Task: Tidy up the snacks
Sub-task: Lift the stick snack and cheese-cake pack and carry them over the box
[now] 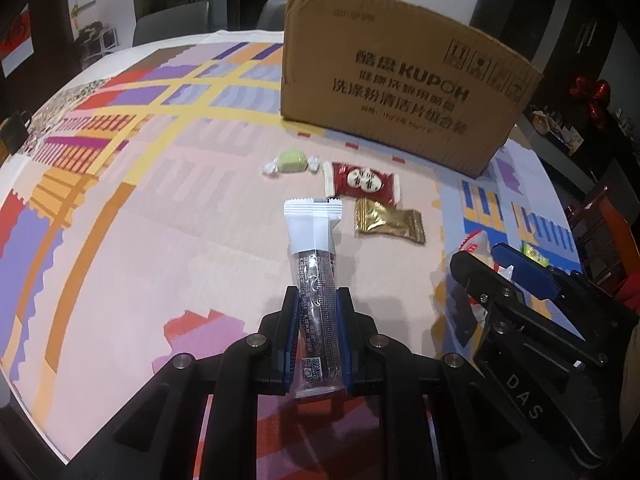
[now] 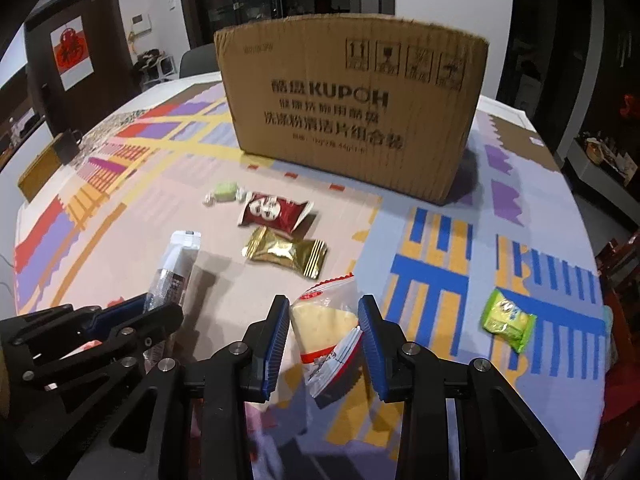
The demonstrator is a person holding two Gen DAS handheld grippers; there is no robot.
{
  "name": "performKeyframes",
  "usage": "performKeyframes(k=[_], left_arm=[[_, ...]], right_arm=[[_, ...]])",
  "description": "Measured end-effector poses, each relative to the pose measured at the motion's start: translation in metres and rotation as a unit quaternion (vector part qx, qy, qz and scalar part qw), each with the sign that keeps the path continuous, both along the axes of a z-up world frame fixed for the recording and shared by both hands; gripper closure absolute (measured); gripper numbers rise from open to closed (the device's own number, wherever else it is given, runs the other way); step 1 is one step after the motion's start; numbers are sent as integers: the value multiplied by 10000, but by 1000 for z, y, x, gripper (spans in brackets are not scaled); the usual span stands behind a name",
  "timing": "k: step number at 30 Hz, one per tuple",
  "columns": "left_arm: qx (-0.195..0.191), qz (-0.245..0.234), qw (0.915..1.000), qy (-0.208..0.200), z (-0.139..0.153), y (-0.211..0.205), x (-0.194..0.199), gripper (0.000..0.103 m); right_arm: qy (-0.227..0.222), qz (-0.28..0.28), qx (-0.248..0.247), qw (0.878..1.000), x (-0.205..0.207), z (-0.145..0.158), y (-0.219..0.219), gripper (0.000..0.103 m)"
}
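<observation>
My left gripper is shut on a long white and clear snack stick packet, held above the table; the packet also shows in the right wrist view. My right gripper is shut on a clear red-edged packet with a pale wedge cake. On the table ahead lie a green wrapped candy, a red snack packet and a gold candy. A cardboard box stands behind them. A green packet lies to the right.
The table has a colourful patterned cloth. A dark mug stands at the table's far left edge. Chairs stand behind the table. My right gripper shows at the right of the left wrist view.
</observation>
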State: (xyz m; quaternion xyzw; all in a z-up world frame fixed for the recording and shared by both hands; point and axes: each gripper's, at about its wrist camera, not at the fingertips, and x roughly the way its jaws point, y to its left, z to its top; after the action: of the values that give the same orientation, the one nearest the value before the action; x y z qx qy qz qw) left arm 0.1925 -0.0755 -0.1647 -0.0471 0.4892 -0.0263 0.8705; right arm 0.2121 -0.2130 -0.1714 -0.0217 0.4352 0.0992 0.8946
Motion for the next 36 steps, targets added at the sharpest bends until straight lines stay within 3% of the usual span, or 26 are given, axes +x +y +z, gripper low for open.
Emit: performKeyframes(k=[36], left_arm=[[97, -548, 9951, -819, 99, -14, 54, 85]], right_arm=[[-786, -628, 207, 9947, 30, 107, -17, 66]])
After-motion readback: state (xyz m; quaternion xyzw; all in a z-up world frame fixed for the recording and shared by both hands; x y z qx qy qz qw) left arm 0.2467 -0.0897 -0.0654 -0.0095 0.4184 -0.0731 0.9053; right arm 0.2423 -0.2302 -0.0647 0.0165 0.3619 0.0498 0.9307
